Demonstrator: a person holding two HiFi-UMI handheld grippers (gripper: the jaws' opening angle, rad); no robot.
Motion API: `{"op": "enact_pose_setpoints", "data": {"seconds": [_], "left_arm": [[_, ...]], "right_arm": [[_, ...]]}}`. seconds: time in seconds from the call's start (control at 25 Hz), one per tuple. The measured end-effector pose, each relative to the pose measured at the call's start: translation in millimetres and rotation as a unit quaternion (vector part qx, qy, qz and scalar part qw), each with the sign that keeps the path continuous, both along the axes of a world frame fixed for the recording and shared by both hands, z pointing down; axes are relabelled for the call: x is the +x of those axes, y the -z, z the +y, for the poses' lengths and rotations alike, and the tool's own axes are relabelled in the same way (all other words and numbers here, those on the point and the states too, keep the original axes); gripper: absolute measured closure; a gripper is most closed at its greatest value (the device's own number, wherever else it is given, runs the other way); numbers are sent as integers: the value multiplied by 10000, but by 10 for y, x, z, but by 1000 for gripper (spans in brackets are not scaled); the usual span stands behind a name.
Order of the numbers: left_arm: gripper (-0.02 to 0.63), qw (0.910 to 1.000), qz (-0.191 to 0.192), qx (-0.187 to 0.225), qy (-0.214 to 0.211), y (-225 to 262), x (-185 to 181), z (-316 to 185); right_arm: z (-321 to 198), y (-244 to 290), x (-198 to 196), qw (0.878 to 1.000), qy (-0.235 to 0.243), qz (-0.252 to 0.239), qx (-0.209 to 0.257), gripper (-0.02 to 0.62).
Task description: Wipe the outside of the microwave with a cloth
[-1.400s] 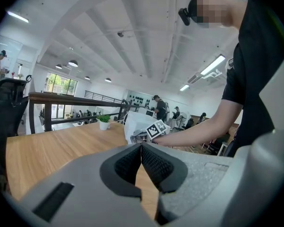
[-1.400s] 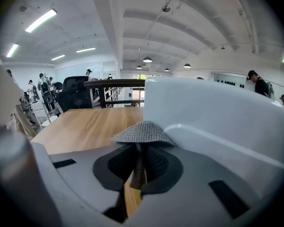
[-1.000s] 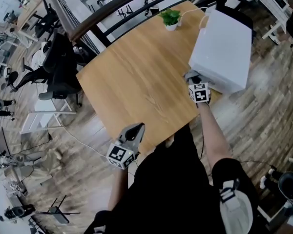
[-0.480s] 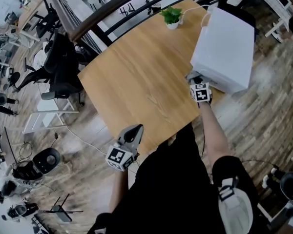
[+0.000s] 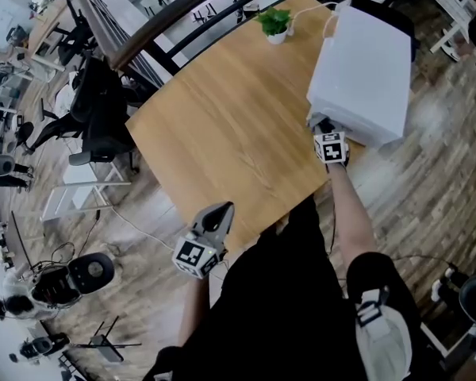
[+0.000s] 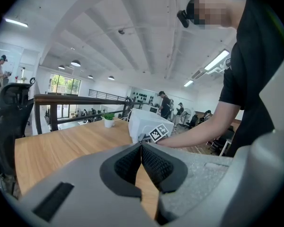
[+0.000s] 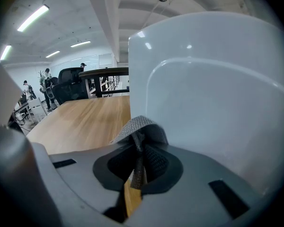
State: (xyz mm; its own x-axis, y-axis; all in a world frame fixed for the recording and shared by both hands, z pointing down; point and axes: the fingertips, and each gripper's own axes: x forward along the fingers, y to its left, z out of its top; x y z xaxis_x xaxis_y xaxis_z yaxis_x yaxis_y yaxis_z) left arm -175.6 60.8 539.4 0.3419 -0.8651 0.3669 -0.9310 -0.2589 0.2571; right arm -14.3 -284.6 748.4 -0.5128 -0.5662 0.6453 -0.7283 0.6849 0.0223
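A white microwave (image 5: 361, 74) stands at the right side of the wooden table (image 5: 222, 133); in the right gripper view its white front (image 7: 217, 98) fills the right half. My right gripper (image 5: 320, 128) is shut on a grey cloth (image 7: 141, 129), and the cloth's folded end touches the microwave's near lower corner. My left gripper (image 5: 220, 213) hangs just off the table's near edge with its jaws shut and nothing between them; in its own view the left gripper (image 6: 141, 150) points across the table toward the microwave (image 6: 144, 122).
A small potted plant (image 5: 275, 27) stands at the table's far edge beside a white cable. Behind the table runs a dark railing (image 5: 182, 14). Black office chairs (image 5: 95, 109) stand at the table's left. The floor is wood planks.
My right gripper with the cloth has moved slightly forward and up against the microwave's near corner. The left gripper has stayed about where it was.
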Motion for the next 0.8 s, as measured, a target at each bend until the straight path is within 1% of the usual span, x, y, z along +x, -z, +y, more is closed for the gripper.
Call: {"op": "enact_pose_setpoints", "data": {"seconds": [0.16,0.28,0.4,0.52,0.64,0.8], "left_arm": [[603,10000,-18,16,-89,-13,62,-47],[603,9998,-13,58,-171,-15,109,-81],[603,9996,-3,130,-245,-1,153,-130],[603,9995,30,100,-295,-3,198,-166],[603,9993,37,62,-368,-2,234,-199],[603,9989,58,117,-458,31,281,-262]], "right_arm": [[-17,-34,105,10000,-56,41,1,575],[14,-96,210,9998,-131,58,-105,575],[-36,17,266,9998,-169,-56,97,574],[-15,-35,382,9998,-223,10,4,574],[-51,24,453,9996,-253,-6,133,574],[-3,-60,625,9992,-380,71,-60,574]]}}
